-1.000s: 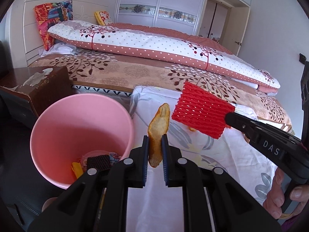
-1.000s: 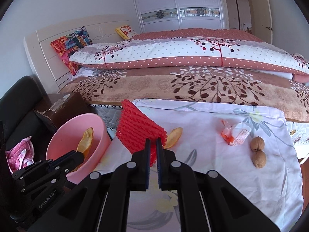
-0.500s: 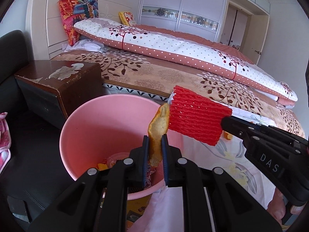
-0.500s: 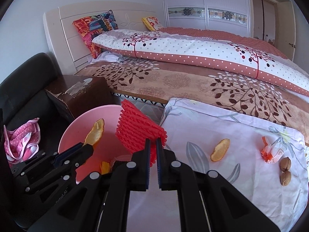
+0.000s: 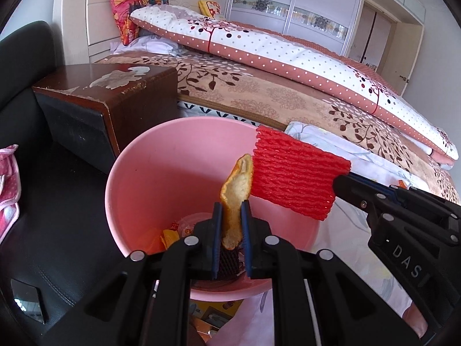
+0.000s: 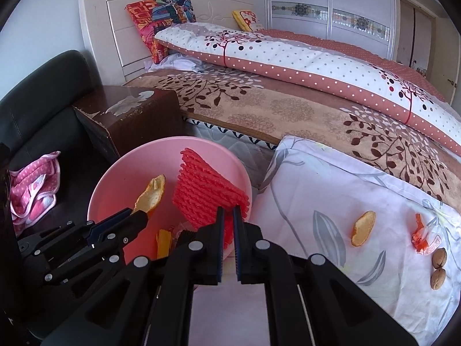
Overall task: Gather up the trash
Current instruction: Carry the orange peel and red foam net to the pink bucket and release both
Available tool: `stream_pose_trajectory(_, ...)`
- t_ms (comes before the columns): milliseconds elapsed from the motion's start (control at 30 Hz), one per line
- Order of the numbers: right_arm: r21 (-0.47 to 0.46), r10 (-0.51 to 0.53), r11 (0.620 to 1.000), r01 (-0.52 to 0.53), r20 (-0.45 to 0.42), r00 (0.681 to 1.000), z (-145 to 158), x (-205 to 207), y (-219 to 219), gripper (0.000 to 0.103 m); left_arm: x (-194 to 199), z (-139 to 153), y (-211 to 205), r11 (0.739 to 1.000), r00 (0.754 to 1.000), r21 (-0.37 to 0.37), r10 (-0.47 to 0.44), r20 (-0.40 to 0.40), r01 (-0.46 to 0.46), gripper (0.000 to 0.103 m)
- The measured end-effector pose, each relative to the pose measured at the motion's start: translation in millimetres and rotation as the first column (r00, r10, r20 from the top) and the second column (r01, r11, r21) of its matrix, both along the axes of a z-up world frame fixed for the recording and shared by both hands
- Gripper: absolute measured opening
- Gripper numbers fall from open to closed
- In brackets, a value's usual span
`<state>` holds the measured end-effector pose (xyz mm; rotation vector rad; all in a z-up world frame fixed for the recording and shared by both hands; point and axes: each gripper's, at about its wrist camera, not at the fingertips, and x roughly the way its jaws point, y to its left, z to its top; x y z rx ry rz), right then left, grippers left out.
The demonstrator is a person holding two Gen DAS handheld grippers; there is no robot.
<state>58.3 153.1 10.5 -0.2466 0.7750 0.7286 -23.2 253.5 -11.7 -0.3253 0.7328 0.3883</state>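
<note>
the left gripper (image 5: 231,222) has its jaws nearly closed on a strip of orange peel (image 5: 236,193), which stands up above the mouth of the pink bin (image 5: 135,178), and the right gripper (image 6: 227,225) is clamped almost fully on one edge of the red foam net (image 6: 207,196), which hangs over the bin's right side. both pieces look ready to drop, but the net is light and springy and seems to reach past the rim toward the bed, so if released from here it may catch the rim and tip out onto the floral sheet (image 6: 331,274) rather than fall in. the peel sits close beside the net in the left wrist view, so the two grippers could knock each other if they open or shift together. the bin already holds some scraps at its bottom, including a dark mesh piece (image 5: 227,265). more trash waits on the sheet: another orange peel piece (image 6: 363,227), a candy wrapper (image 6: 423,236) and two walnuts (image 6: 438,268). a brown nightstand (image 5: 109,98) stands just behind the bin, a black sofa (image 5: 43,187) to its left, with a pink cloth (image 6: 31,187) on it.
</note>
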Motion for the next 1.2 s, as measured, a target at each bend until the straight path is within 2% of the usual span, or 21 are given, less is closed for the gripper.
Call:
stream_pose_trajectory(667, -0.027, 0.049, 0.998, -0.050, -0.023, 0.999, -15.4, 1.9, 27.4, 0.006, -1.6, -16.7, 28.2, 0.996, 0.996, -0.041, 0.076, -0.050, -0.078, 0.013)
stream_pose_trajectory(800, -0.019, 0.055, 0.998, -0.055, -0.012, 0.998, -14.4, 1.7, 27.3, 0.006, -0.7, -17.2, 29.4, 0.995, 0.994, -0.036, 0.088, -0.062, -0.090, 0.021)
stream_pose_trajectory(867, -0.019, 0.057, 0.998, -0.058, -0.013, 0.998, -14.5, 2.0, 26.7, 0.009, -2.0, -15.6, 29.4, 0.995, 0.994, -0.033, 0.097, -0.055, -0.099, 0.036)
stream_pose_trajectory(933, -0.014, 0.054, 0.998, -0.054, -0.014, 0.998, -14.4, 2.3, 24.5, 0.012, -3.4, -13.7, 30.3, 0.994, 0.994, -0.035, 0.099, -0.042, -0.100, 0.038)
stream_pose_trajectory(1133, 0.008, 0.047, 0.999, -0.047, -0.018, 0.999, -9.8, 3.6, 17.0, 0.014, -5.0, -8.1, 29.2, 0.994, 0.994, -0.033, 0.106, -0.033, -0.107, 0.039)
stream_pose_trajectory(1200, 0.023, 0.042, 0.999, -0.041, -0.020, 0.999, -7.2, 2.8, 11.5, 0.022, -5.9, -5.4, 27.3, 0.994, 0.994, -0.029, 0.106, -0.030, -0.107, 0.039)
